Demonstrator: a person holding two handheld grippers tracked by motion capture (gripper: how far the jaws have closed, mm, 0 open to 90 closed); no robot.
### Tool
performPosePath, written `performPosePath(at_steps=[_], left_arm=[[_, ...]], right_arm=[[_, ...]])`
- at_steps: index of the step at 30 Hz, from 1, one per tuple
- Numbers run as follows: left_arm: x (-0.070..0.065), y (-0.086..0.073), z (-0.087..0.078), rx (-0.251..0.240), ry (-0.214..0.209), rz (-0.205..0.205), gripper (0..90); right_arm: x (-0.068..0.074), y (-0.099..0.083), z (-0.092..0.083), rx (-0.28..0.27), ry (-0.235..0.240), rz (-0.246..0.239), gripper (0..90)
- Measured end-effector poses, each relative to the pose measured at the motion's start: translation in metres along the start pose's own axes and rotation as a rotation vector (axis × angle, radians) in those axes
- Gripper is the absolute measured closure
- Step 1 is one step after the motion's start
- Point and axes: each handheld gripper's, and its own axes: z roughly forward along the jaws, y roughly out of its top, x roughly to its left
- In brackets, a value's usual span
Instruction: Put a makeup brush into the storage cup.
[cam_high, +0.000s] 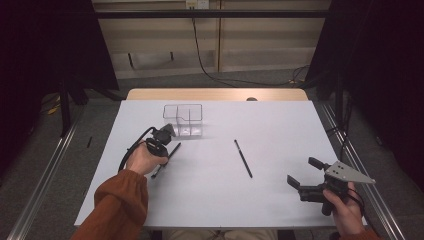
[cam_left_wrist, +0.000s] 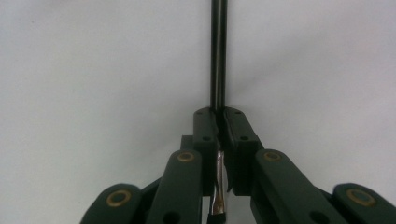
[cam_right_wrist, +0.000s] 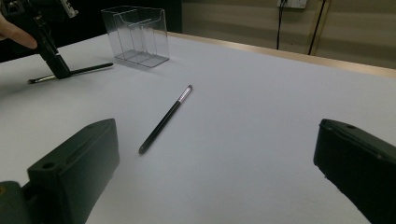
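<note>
On white table (cam_high: 280, 125), left gripper (cam_left_wrist: 218, 122) clamping brush (cam_left_wrist: 217, 56) (bristles half hidden), right gripper (cam_high: 303, 172) wide.

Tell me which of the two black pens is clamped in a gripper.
The pen beside the clear organizer: the left pen, pinched by the left gripper. The middle pen lies free on the table.

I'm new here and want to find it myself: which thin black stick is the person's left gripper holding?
Start at the clear plastic organizer on the white table. Just in front of it, the left gripper is shut on a slim black brush. The other brush lies untouched mid-table.
</note>
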Motion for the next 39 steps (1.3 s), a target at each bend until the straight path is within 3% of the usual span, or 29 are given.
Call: performPosePath(at_steps=[8,15,18,27,29,39], left_arm=[[0.006,-0.007,-0.004,-0.060,-0.065,-0.028,84.9],[0.003,-0.011,-0.013,-0.108,-0.090,-0.016,84.9],[0.007,-0.016,-0.020,-0.164,-0.125,-0.031,84.9],[0.008,-0.027,-0.029,-0.268,-0.153,-0.003,84.9],[0.008,-0.030,-0.031,-0.320,-0.176,0.002,84.9],[0.012,-0.038,-0.040,-0.459,-0.194,0.008,84.9]], right_arm=[[0.000,0.000,0.000,0.001,-0.001,0.001,0.0],[0.000,0.000,0.000,0.001,-0.003,0.001,0.0],[0.000,0.000,0.000,0.000,-0.001,0.000,0.0],[0.001,0.000,0.001,0.002,-0.002,0.000,0.0],[0.000,0.000,0.000,0.001,-0.004,0.003,0.0],[0.000,0.000,0.000,0.000,-0.004,0.002,0.0]])
